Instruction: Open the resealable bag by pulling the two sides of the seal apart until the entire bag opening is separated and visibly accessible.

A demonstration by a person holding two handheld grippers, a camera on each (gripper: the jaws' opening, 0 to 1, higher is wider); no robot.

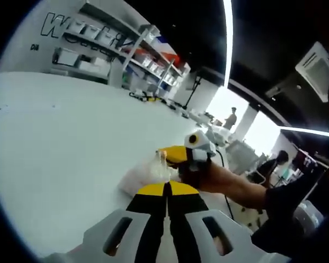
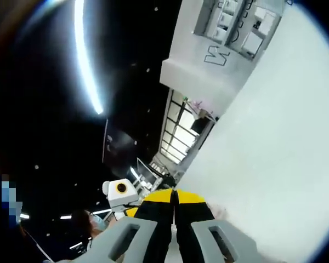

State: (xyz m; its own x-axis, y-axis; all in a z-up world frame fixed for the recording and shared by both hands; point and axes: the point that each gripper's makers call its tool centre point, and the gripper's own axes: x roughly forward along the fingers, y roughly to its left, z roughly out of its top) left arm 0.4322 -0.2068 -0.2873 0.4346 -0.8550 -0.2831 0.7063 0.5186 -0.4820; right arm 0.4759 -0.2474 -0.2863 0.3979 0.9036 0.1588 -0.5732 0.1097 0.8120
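Left gripper (image 1: 167, 189) jaws closed, right gripper (image 1: 178, 156) pinching bag (image 1: 148, 172)

My left claw (image 1: 167, 192) and right claw (image 2: 174, 198) have yellow-tipped black jaws on grey slotted mounts; my sleeve (image 1: 288, 211) is dark.

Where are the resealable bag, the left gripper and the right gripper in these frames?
resealable bag (image 1: 145, 176): left gripper view, on its clear crumpled body above the table.
left gripper (image 1: 166, 187): left gripper view, between its yellow tips, closed together.
right gripper (image 1: 172, 155): left gripper view, on its yellow tips at the bag's edge.
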